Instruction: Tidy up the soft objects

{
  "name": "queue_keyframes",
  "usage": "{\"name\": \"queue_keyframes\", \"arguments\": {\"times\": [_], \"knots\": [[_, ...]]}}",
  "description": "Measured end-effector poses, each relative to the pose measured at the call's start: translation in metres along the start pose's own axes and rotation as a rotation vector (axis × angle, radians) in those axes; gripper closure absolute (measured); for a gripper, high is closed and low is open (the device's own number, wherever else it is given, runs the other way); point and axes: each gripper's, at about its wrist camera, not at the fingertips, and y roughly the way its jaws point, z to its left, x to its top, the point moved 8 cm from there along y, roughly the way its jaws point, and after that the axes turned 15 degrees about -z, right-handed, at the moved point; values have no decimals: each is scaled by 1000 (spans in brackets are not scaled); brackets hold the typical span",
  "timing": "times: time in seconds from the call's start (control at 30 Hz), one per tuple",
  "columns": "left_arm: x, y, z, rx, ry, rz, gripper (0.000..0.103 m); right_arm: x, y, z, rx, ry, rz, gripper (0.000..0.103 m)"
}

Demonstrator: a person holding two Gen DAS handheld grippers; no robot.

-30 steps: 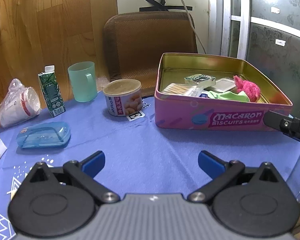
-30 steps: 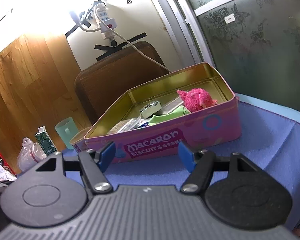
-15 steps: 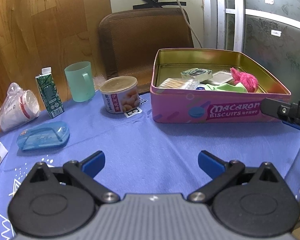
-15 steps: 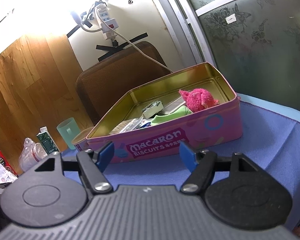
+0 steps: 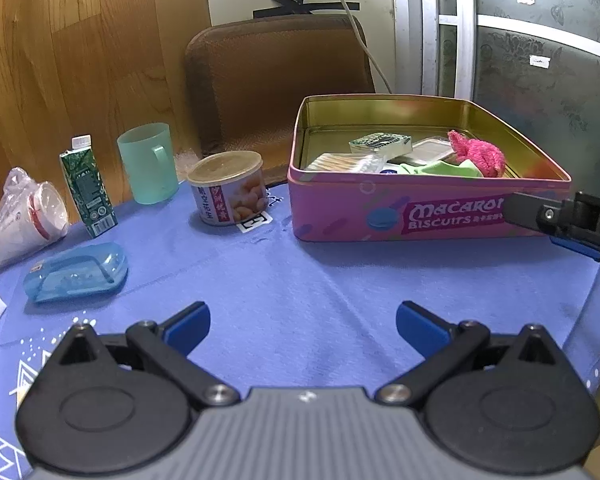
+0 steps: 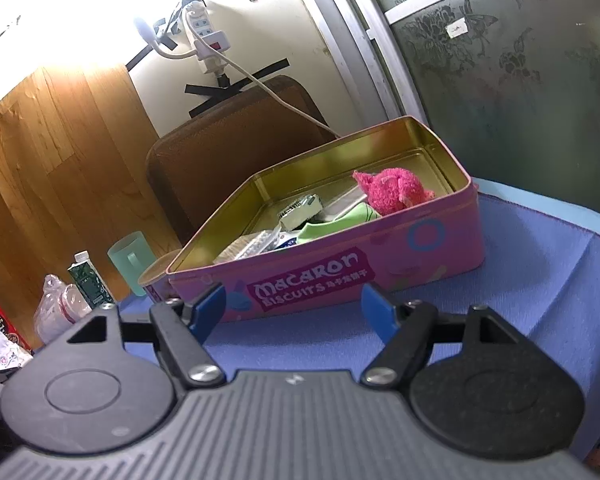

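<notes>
Both claws hang empty over the worktop (image 5: 300, 280), so the step in hand looks like a pause between placements or the close of the job. The left claw (image 5: 303, 322) stands wide above bare blue cloth, well short of everything. The right claw (image 6: 292, 308) is also spread wide, just in front of the tin (image 6: 440, 256), its fingers near the pink front wall but apart from it.

The soft things already lie inside the tin: a pink cloth (image 5: 478, 154), fuzzy and bunched, against the right side, and a green cloth (image 5: 444, 168), smooth and flat, beside it. With them sit crinkly clear packets (image 5: 346, 162) and a small printed pack (image 5: 380, 142). The tin itself is stiff metal, gold inside, shallow and rounded at the corners.

What is left on the worktop looks hard or rigid: a can (image 5: 230, 188), a translucent cup (image 5: 148, 162), a carton (image 5: 87, 192), a clear blue case (image 5: 76, 272). Only the bagged cups (image 5: 24, 216) at the left edge have any give. If that bag counts as soft, the next move calls for the left claw to reach left and pinch the loose film without crushing the cups.
</notes>
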Motion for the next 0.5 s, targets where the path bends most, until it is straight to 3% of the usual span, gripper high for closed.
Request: {"name": "queue_keyframes", "arguments": {"times": [0.5], "knots": [[-7,4,-2,7,19,18,0,-3,1,0,-4,0,5,24]]}}
